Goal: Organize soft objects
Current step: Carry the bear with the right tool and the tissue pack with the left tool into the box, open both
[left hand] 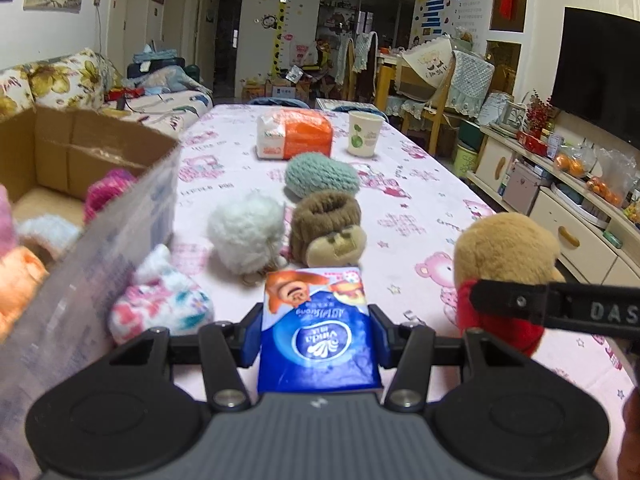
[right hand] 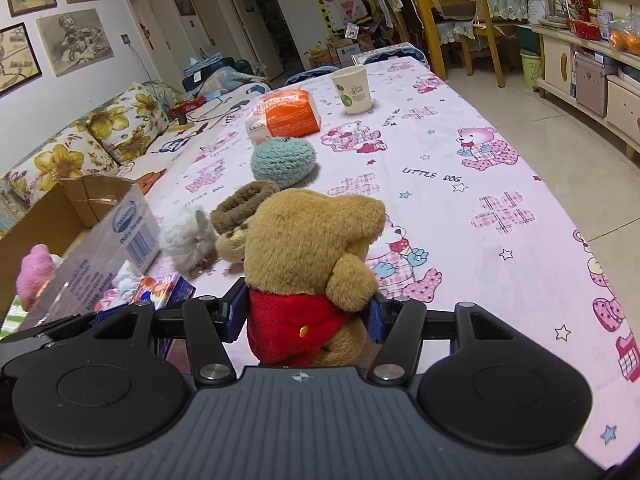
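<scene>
My left gripper [left hand: 318,330] is shut on a blue tissue pack [left hand: 318,336], held just right of the cardboard box [left hand: 100,216]. My right gripper [right hand: 306,314] is shut on a brown plush bear in a red shirt [right hand: 312,256]; the bear also shows in the left wrist view [left hand: 504,256]. On the pink tablecloth [right hand: 460,184] lie a white fluffy toy [left hand: 246,232], a brown plush slipper [left hand: 326,228], a teal knitted ball [left hand: 322,174] and a floral soft toy [left hand: 160,300]. Pink, white and orange soft toys lie in the box.
An orange-and-white tissue package [left hand: 294,132] and a paper cup [left hand: 364,132] stand at the table's far end. A floral sofa [right hand: 92,140] runs along the left. Chairs [right hand: 472,20] and a cabinet [right hand: 592,64] stand at the right.
</scene>
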The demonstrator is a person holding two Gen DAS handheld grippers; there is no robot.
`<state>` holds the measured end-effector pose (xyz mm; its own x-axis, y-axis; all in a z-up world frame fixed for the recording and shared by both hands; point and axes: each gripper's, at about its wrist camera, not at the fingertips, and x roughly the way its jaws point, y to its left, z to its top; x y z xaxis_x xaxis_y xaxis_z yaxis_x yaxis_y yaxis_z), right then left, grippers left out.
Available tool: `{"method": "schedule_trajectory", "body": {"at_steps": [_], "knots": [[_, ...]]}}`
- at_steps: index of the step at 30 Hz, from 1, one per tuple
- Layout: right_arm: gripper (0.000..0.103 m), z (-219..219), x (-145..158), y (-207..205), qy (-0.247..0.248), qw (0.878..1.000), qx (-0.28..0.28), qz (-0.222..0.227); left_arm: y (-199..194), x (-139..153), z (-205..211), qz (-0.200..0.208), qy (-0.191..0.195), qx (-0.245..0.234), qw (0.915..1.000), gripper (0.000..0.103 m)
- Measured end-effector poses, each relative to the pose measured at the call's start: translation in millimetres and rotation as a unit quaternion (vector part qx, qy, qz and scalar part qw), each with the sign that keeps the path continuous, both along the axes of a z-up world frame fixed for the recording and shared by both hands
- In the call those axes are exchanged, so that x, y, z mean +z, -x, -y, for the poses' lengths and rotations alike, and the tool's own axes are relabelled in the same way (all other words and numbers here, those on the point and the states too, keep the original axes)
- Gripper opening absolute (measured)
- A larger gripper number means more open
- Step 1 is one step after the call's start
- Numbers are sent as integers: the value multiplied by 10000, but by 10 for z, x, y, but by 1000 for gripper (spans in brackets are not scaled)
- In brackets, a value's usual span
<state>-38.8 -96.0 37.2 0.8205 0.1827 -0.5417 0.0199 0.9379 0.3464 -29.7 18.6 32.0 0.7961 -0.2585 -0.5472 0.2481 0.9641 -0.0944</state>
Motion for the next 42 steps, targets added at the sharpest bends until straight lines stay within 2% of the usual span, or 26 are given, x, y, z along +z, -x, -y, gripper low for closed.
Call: {"method": "schedule_trajectory", "body": {"at_steps": [10,21,29,42], "knots": [[71,-164,142,29,58,9993,241,282,37,257,-174,432,-136,279,9986,52],[71,-354,250,-96,201,9966,539,593,49,523,-489,864,-304,782,9927,52],[71,-448,273,-155,409,9929,790,794,68,651,-708,1024,-310,1158,9875,52],[71,-772,360,-503,542,9847,1339,973,-25,719,-1150,1021,-107,1942,9756,52]]}}
